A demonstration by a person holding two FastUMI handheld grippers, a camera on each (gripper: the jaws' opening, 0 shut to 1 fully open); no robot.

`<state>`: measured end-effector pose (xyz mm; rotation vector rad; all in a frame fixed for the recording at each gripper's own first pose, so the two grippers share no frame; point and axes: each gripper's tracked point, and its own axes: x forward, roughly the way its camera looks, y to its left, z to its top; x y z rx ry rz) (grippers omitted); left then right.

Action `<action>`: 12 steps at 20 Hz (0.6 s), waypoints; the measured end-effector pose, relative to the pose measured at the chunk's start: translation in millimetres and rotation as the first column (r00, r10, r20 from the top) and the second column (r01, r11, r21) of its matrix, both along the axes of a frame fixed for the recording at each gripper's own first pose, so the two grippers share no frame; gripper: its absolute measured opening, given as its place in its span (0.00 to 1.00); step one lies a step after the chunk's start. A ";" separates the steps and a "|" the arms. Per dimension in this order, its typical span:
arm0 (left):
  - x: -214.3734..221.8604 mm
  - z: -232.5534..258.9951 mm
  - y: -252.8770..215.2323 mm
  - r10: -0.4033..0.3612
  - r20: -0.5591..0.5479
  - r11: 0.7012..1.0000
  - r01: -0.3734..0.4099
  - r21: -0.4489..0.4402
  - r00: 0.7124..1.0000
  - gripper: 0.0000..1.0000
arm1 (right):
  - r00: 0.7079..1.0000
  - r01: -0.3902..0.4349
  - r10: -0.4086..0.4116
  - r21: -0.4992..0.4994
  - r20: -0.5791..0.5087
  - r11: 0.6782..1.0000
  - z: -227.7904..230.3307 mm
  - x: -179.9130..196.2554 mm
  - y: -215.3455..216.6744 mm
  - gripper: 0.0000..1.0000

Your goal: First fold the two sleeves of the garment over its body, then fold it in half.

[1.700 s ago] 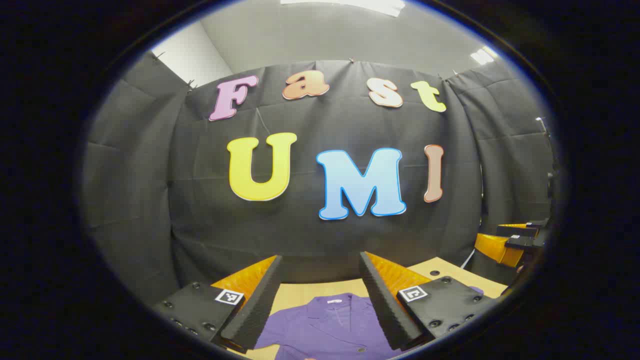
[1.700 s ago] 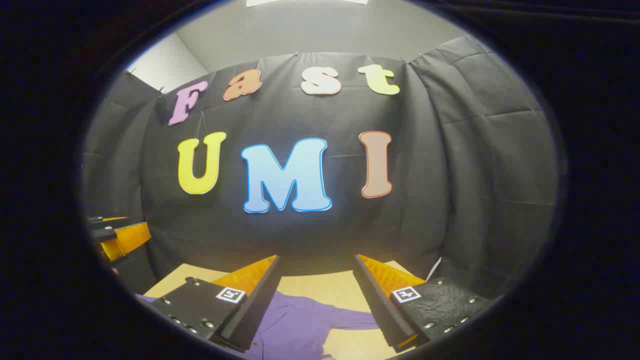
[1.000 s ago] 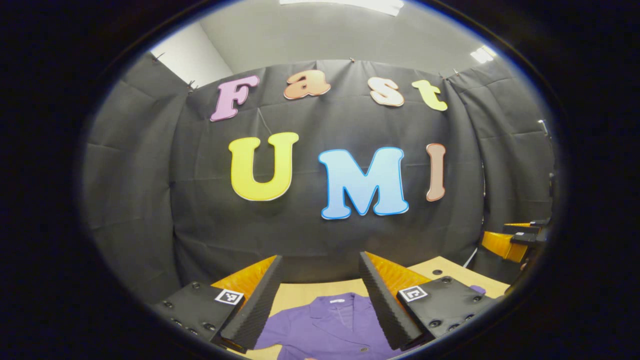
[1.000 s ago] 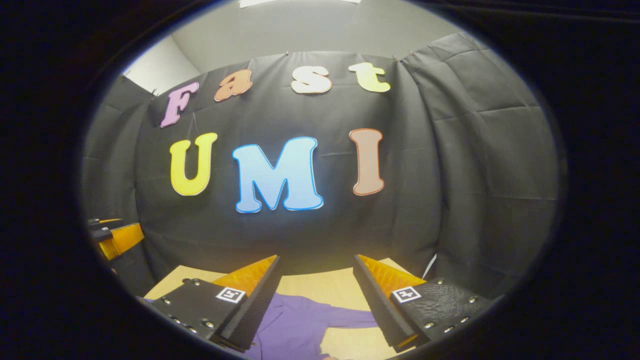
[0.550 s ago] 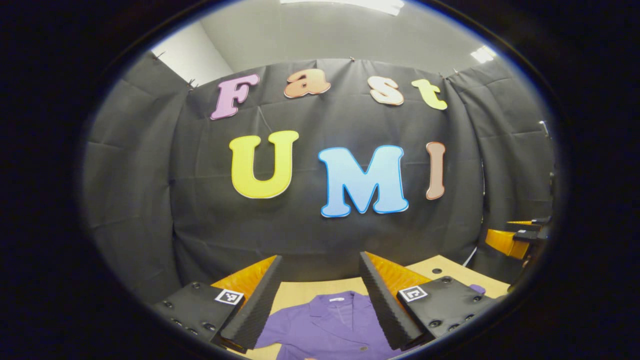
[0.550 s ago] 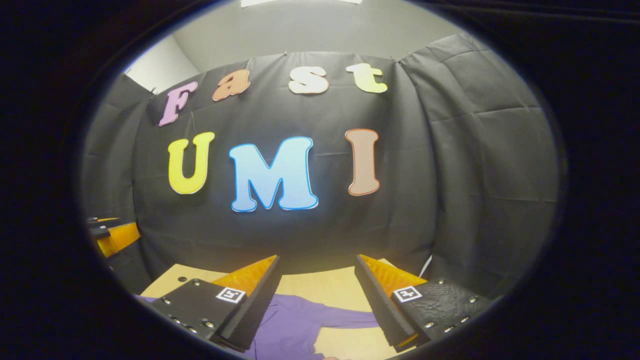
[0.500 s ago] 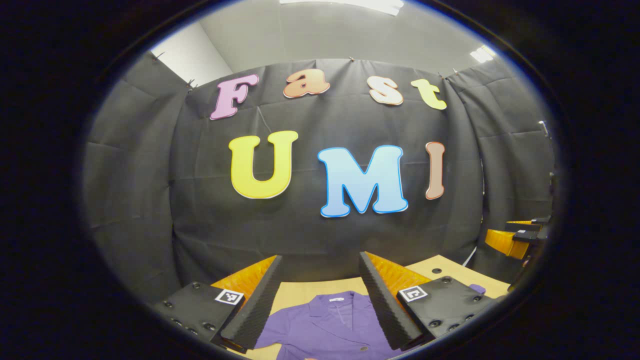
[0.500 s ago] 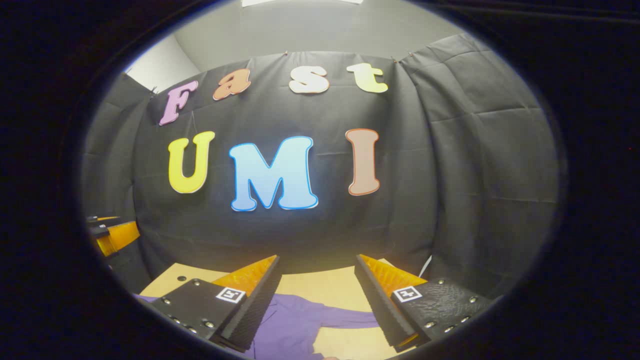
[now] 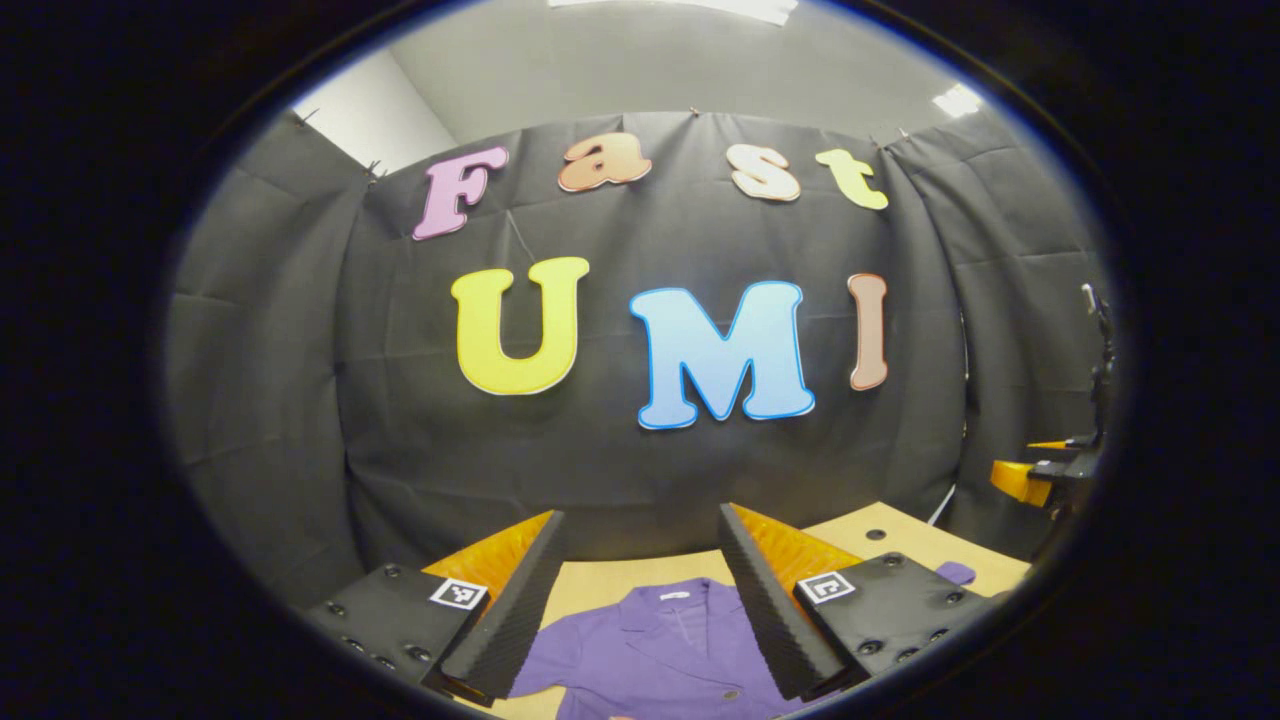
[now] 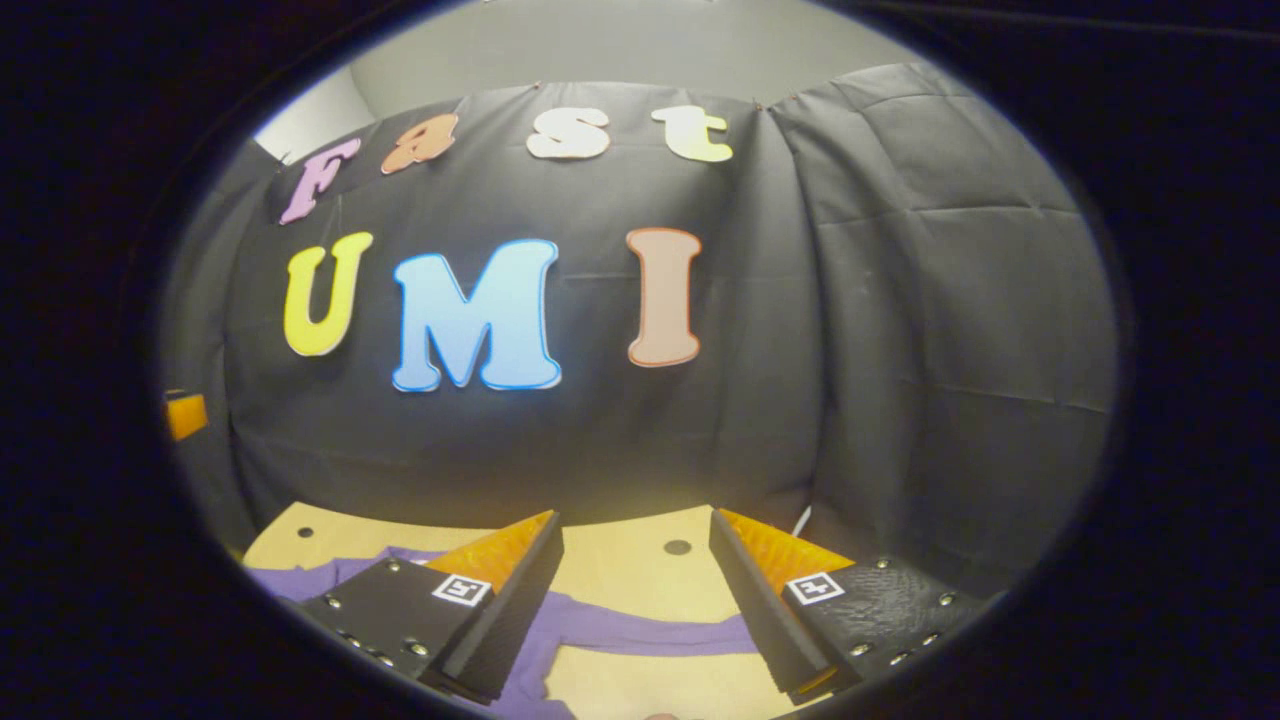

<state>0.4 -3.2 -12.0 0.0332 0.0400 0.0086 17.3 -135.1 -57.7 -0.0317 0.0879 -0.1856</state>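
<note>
A purple button-up shirt (image 9: 650,650) lies flat on the wooden table (image 9: 600,580), collar (image 9: 668,600) toward the wall. In the left gripper view my left gripper (image 9: 640,518) hovers open above the shirt's chest, with nothing between its fingers. Far right in that view, the right gripper (image 9: 1040,472) hangs in the air beyond the table, with a sleeve end (image 9: 955,572) near it. In the right gripper view my right gripper (image 10: 635,520) is open above the shirt's outstretched sleeve (image 10: 640,632), which runs across the table (image 10: 620,560). A sliver of the left gripper (image 10: 185,415) shows at the far left.
The black cloth wall (image 9: 640,470) stands just behind the table's far edge. Small round holes (image 10: 677,547) dot the tabletop near that edge. Bare wood lies between the sleeve and the wall.
The right gripper has swung to the right and tipped down, bringing more tabletop and the sleeve into its view. The left gripper has barely shifted. Both stay open.
</note>
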 end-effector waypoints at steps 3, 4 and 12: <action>4.2 -2.7 -4.8 -0.003 -0.014 1.000 0.003 0.006 1.000 0.99 | 0.995 0.032 -0.032 -0.002 -0.098 0.999 -45.4 14.1 -40.3 0.92; 4.8 -4.7 -5.0 0.000 -0.019 1.000 0.000 0.003 1.000 0.99 | 0.991 0.045 -0.047 -0.013 -0.129 0.999 -61.4 20.9 -53.3 0.92; 14.4 -29.4 -17.8 0.015 -0.095 0.999 -0.018 -0.028 0.995 0.99 | 0.926 0.107 -0.111 -0.031 -0.360 0.994 -200.2 55.0 -137.9 0.92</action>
